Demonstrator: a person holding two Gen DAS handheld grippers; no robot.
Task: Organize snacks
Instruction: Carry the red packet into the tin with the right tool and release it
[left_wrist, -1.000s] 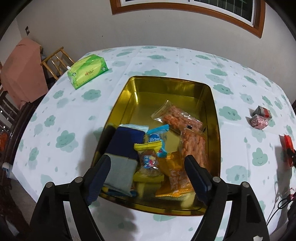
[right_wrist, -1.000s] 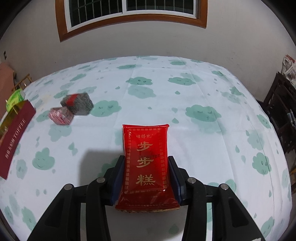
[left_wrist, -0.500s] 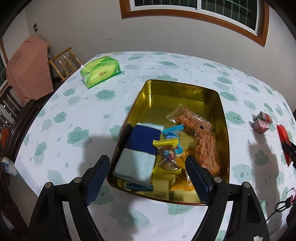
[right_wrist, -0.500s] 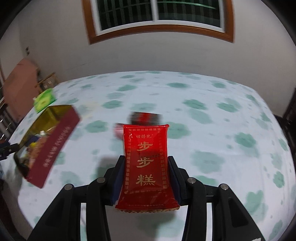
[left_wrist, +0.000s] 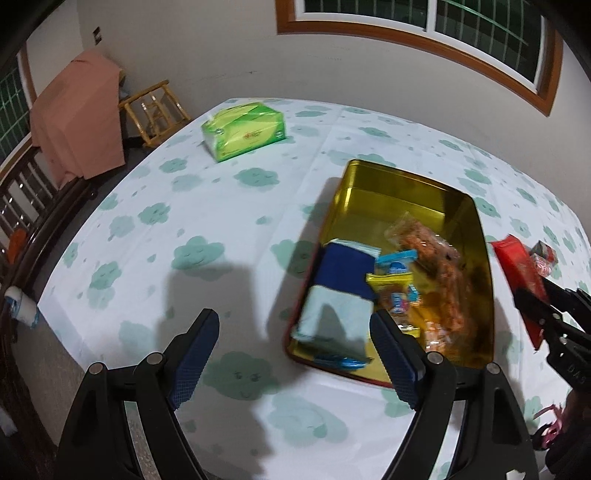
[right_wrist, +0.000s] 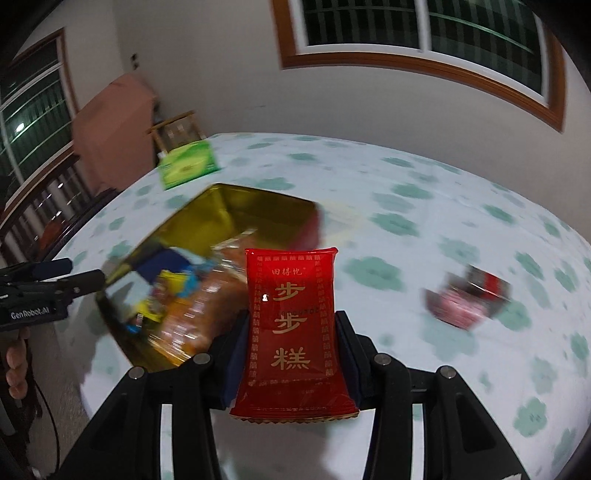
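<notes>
Two grippers here: left gripper (left_wrist: 293, 338) hangs with jaws wide apart and empty over the worktop (left_wrist: 184, 221) beside the gold tin (left_wrist: 402, 177) of snacks, right gripper (right_wrist: 291, 339) has jaws clamped on a red snack packet (right_wrist: 291, 325) above the tin's near edge

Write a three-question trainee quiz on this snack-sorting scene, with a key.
1. True or false: the right gripper is shut on the red snack packet.
2. What lines the inside of the tin? A gold, B white, C black.
3. Fill in: the left gripper is ____ and holds nothing.

Key: 1 true; 2 A; 3 open.
</notes>
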